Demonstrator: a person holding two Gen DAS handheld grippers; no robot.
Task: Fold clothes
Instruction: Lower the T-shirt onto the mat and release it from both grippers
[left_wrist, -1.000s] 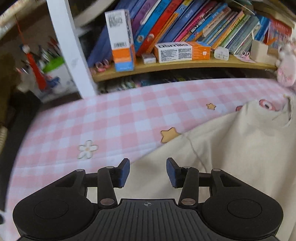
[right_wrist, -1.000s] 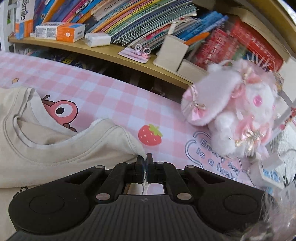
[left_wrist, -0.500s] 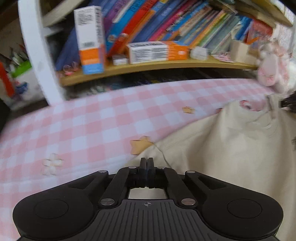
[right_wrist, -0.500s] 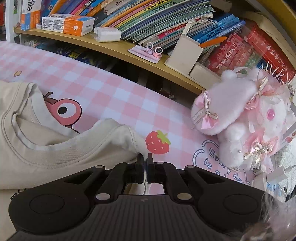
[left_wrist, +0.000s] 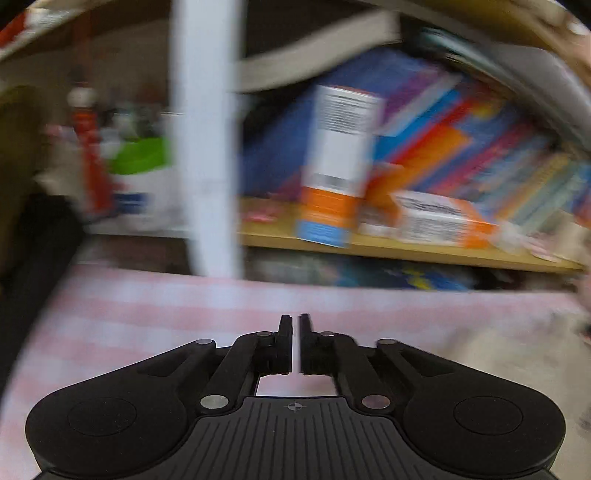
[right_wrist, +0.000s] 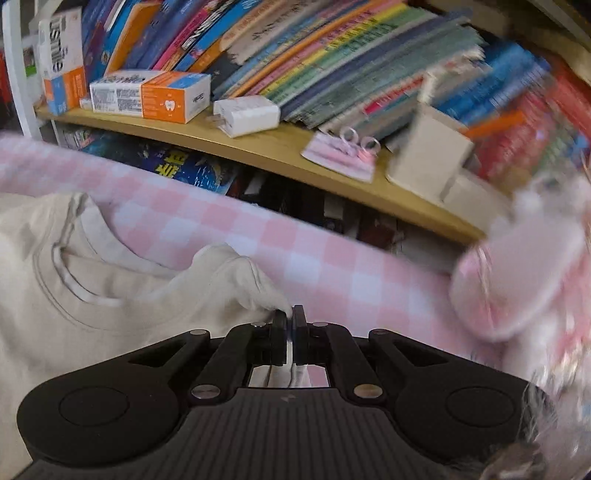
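A cream T-shirt lies on the pink checked cloth, its neckline toward the shelf. My right gripper is shut on the shirt's shoulder edge, which is bunched up at the fingertips. The left wrist view is blurred by motion. My left gripper is shut, with a thin pale strip between the pads; whether that strip is shirt fabric I cannot tell. A blurred part of the cream shirt shows at the lower right of that view.
A wooden bookshelf runs along the far side with books, toothpaste boxes, a white charger and a beige holder. A pink plush toy sits at the right. A white shelf post stands at the left.
My left gripper closed at the shirt's edge half a second ago and has since swung up and left fast. My right gripper stayed shut on the shoulder and moved toward the shelf.
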